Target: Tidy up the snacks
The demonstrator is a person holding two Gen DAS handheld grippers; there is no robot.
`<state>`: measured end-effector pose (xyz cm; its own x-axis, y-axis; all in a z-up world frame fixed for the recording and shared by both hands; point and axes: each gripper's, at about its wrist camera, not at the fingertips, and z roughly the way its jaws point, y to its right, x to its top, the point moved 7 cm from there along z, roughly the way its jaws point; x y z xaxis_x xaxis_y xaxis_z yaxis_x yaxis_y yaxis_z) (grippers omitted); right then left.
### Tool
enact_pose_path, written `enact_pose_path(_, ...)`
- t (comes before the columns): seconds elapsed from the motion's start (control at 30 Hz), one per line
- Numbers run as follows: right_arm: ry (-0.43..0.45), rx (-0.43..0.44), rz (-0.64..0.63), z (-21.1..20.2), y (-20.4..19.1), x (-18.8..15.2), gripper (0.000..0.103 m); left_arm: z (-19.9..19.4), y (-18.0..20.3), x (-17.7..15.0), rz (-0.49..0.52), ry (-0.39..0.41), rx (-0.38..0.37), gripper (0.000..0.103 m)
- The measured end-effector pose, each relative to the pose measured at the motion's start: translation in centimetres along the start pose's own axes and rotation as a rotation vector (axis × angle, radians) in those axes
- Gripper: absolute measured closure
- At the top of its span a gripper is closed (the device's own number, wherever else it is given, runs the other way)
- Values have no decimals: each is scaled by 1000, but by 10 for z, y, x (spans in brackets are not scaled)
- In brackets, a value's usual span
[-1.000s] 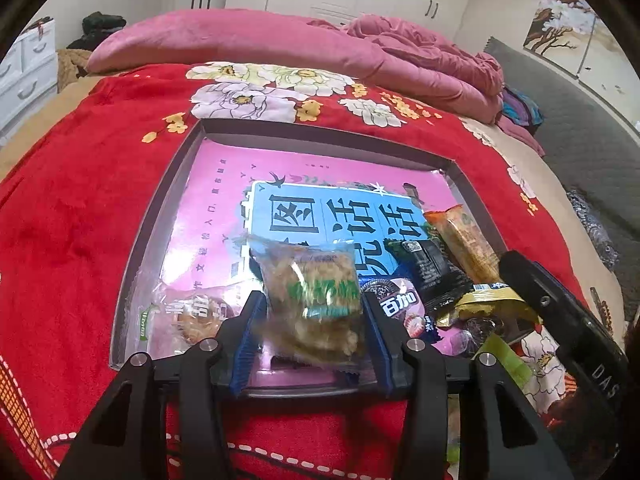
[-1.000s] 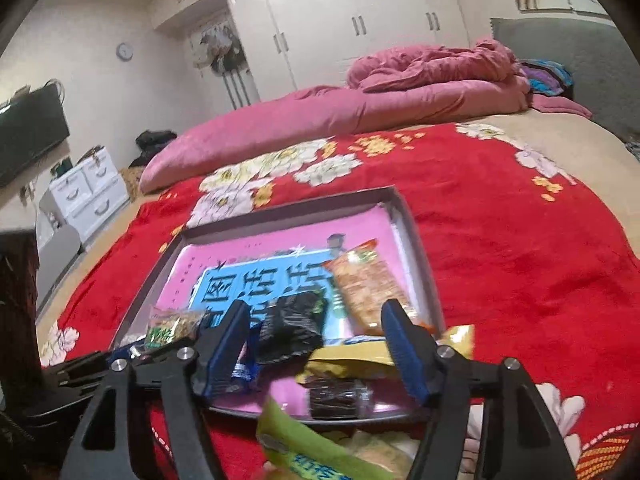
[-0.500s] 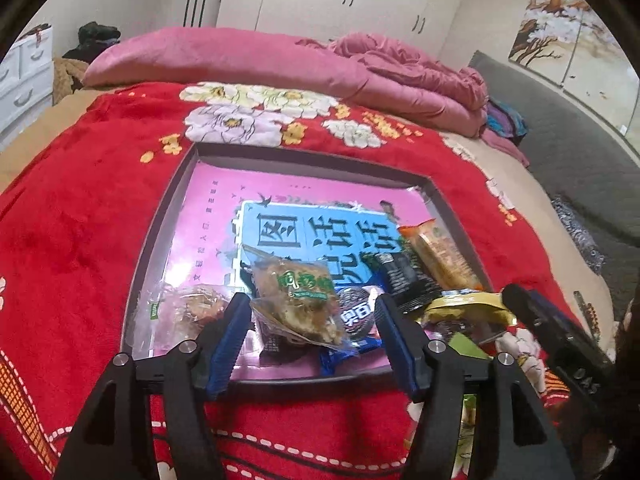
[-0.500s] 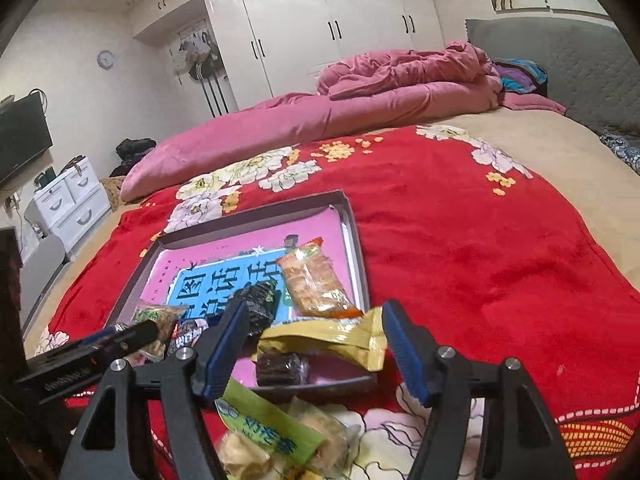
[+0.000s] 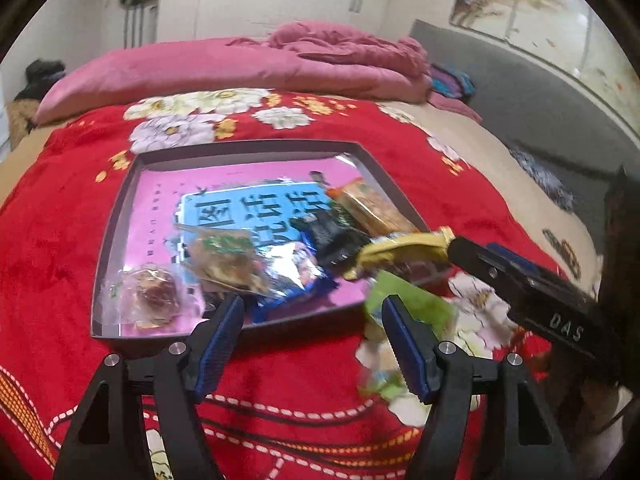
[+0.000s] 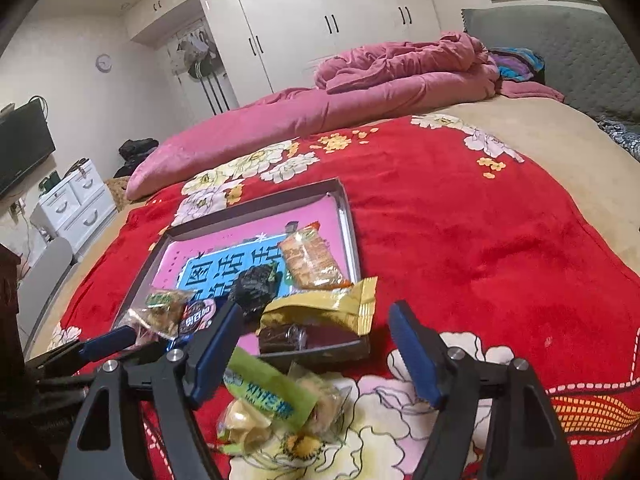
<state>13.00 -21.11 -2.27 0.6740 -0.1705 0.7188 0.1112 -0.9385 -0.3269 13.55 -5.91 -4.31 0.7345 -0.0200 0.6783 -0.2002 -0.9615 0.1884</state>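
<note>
My left tongs (image 5: 312, 344) stand open with nothing between them; their jaws have just been opening, and they sit over the red blanket (image 5: 52, 248) just short of the tray's near rim. My right tongs (image 6: 316, 352) are open and empty too, jaws also just widened, hanging above the green-wrapped snack (image 6: 268, 396) that lies on the blanket outside the tray (image 5: 116, 216), just beside its near corner.

Inside the tray, along the near side, are a clear packet with a round reddish sweet (image 5: 150, 296), a clear packet of brownish pieces with a green label (image 5: 224, 260), a shiny blue-edged packet (image 5: 296, 276), a black packet (image 5: 332, 236) and an orange packet (image 5: 372, 208). A yellow wrapper (image 6: 324, 308) overhangs the rim, with a dark brown bar (image 6: 282, 338) under it.

What worries me: the yellow wrapper sits half over the edge, so a nudge from my right tongs going for the green snack could tip it out. The clear and foil packets look slick and crinkly and may slip from a pinch. The soft bed could let the tray tilt if I press on its rim.

Writing: large Chinese characters on the tray's blue panel, the first reading 图; "DAS" on the right tongs' arm seen from the left camera; blue lettering on the green snack, too blurred for me to read.
</note>
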Motion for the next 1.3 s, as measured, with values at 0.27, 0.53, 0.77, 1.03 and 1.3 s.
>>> enact_pose_path(0.27,-8,-8,55,-14,14,-6,24,10,31,-21,72,-83,-50,30)
enact_pose_path(0.53,-50,-26,97,-16,28,-14,24,36,40,-39,55,-193,-87,30)
enact_pose_path(0.77,-98,-21,91,-8,28,-22,24,53,38,-45,6,-248,-117,30)
enact_pose_path(1.03,-189,-4,70,9,20,-35,24,64,49,-47,32,-262,-120,54)
enact_pose_path(1.3,-215,26,57,19,9,-41,24,64,46,-48,40,-283,-115,67)
